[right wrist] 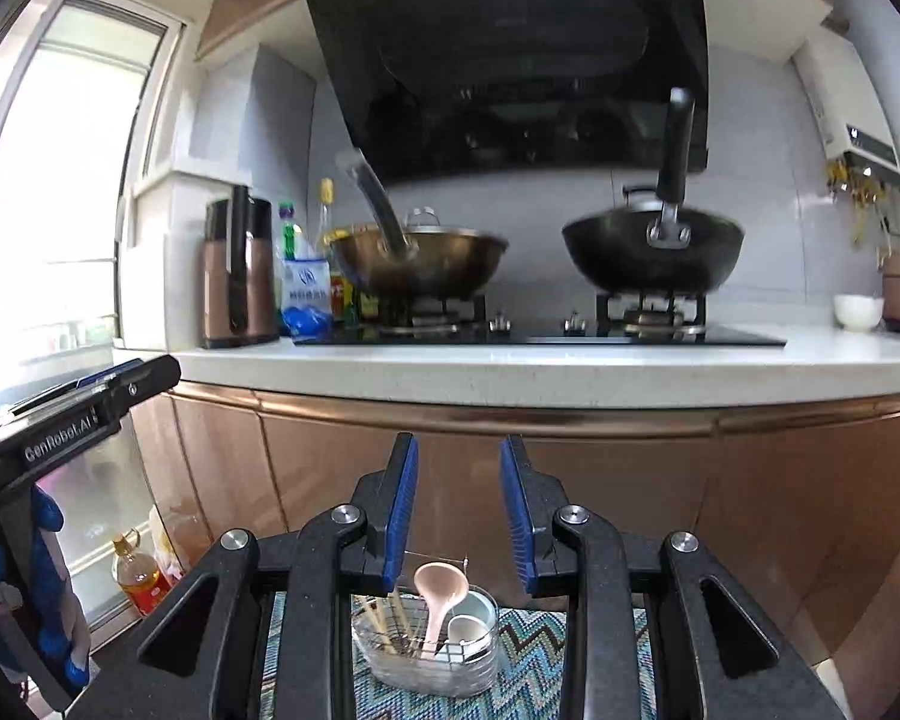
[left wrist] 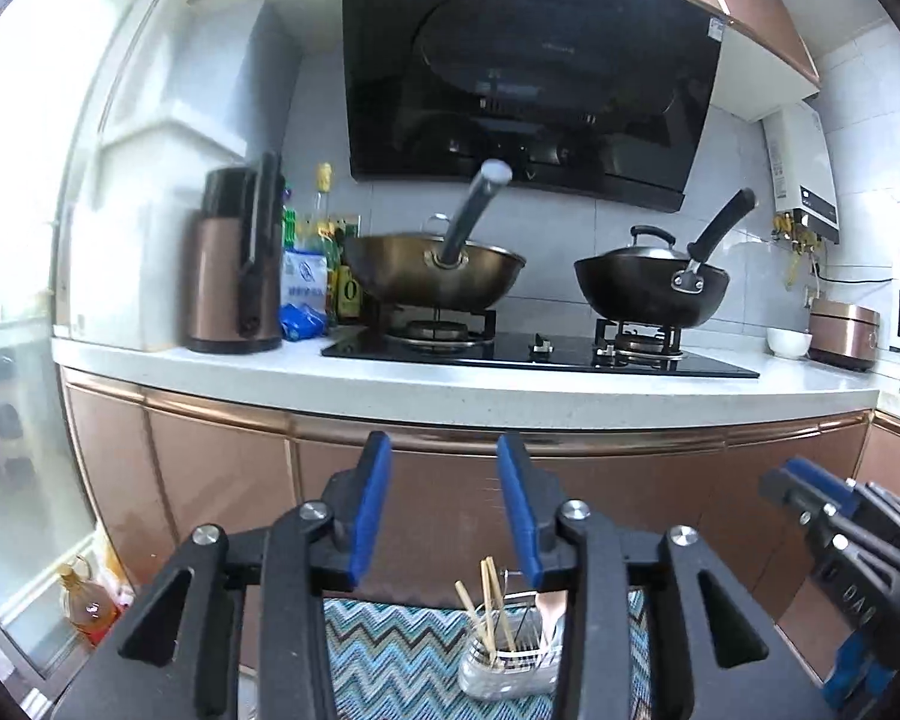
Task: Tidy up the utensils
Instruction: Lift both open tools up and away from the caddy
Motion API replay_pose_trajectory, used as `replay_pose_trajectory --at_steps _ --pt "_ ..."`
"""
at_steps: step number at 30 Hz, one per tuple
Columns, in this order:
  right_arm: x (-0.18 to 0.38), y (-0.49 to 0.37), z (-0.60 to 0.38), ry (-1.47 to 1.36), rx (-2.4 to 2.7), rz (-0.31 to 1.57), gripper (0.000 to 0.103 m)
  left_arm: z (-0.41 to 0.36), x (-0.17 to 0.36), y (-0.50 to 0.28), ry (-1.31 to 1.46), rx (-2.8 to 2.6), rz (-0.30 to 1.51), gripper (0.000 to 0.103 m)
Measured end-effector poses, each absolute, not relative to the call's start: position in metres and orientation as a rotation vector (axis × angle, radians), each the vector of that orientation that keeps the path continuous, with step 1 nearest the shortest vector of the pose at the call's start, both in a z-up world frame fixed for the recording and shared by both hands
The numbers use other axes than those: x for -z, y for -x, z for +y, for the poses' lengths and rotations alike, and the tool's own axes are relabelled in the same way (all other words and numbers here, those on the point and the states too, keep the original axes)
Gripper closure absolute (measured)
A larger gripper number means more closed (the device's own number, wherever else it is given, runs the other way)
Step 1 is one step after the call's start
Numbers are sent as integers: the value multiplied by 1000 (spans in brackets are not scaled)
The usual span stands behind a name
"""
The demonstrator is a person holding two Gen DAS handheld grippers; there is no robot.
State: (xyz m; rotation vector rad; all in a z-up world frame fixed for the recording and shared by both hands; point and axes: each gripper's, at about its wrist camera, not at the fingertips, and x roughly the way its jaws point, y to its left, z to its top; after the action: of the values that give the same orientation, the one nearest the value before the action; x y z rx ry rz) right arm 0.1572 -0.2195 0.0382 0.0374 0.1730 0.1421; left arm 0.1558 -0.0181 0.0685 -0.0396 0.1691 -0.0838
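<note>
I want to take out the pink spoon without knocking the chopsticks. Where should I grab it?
Grab the pink spoon just below its bowl, on the bare stretch of handle above the holder's rim, coming down from above. It stands bowl-up, leaning left, with its lower handle hidden inside. The chopsticks stand on its left, so stay to the right.

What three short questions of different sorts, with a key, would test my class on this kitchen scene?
1. True or false: both woks stand on the stove.
2. Which utensil in the clear holder is pink? A. fork B. spoon C. knife
3. Fill in: the holder sits on a zigzag ____.

Key
1. True: the brass wok is on the left burner, the black wok on the right.
2. B: the pink spoon stands beside the chopsticks.
3. Mat. The jaws of the left gripper and the right gripper are open and empty above it.
</note>
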Motion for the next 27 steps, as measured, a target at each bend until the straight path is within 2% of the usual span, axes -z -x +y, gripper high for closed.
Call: replay_pose_trajectory --at_steps 8,16,27 --pt "-42 -106 -209 -31 -161 205 75 1 -73 -104 24 62 188 67" --pt "-23 -68 -206 -44 -219 224 75 6 -53 -72 -13 49 218 67" --pt "-9 -51 -205 -55 -237 275 75 8 -35 -42 -21 55 264 67"
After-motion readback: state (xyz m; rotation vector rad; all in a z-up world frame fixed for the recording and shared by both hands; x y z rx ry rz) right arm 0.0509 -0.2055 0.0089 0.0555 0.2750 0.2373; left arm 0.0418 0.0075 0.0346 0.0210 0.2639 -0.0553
